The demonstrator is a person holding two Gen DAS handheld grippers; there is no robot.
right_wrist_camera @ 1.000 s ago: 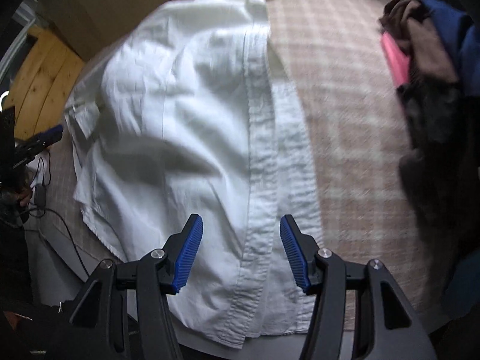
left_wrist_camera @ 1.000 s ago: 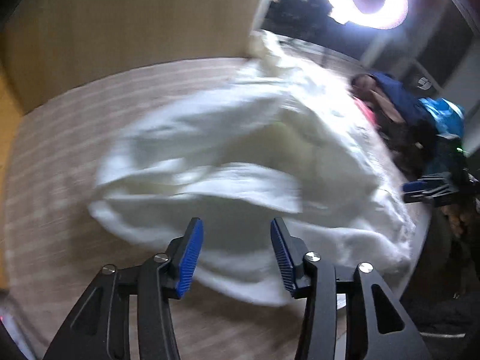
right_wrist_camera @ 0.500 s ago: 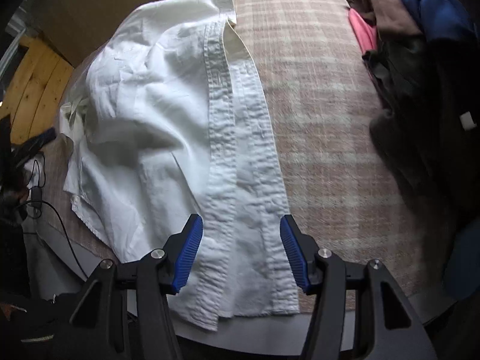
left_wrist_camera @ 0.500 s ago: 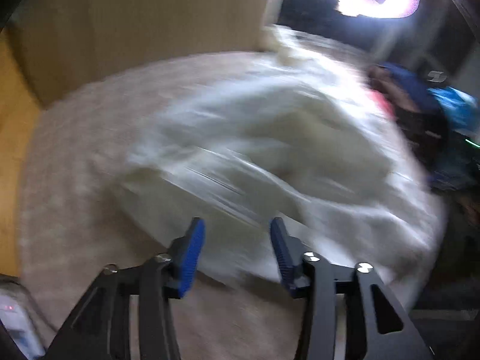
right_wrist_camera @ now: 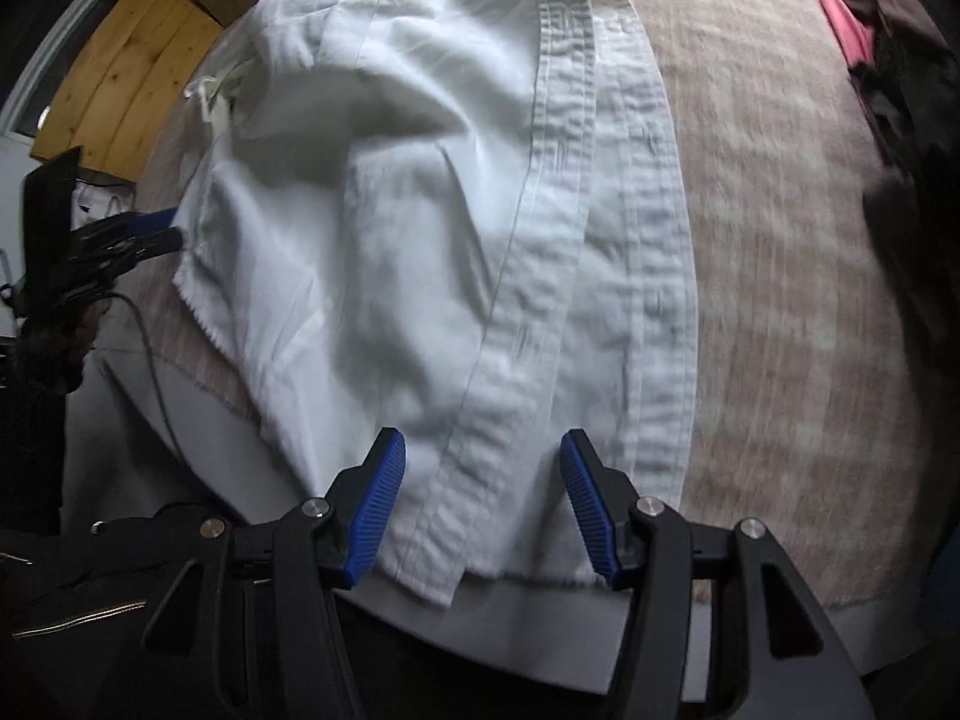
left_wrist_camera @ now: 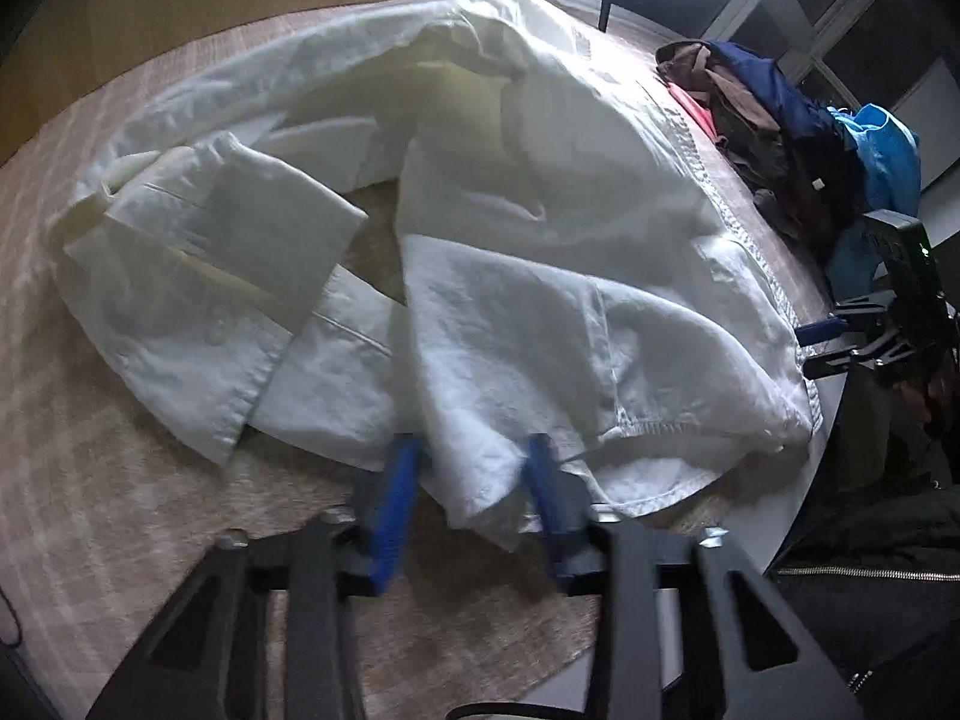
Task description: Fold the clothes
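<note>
Checked tablecloth [left_wrist_camera: 108, 480] | left view — folded sleeve [left_wrist_camera: 228, 240] | right view — button placket [right_wrist_camera: 540, 240]

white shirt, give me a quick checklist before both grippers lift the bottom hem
1. Hem corner between left gripper pads: ok, jaws closing on the white shirt.
2. Left grip firm: cannot tell, pads blurred.
3. Button placket between right gripper pads: ok.
4. Right grip closed: not ok, jaws wide open.
5. Sleeve laid flat: not ok, folded over itself.
6. Clothes pile clear of shirt: ok.
</note>
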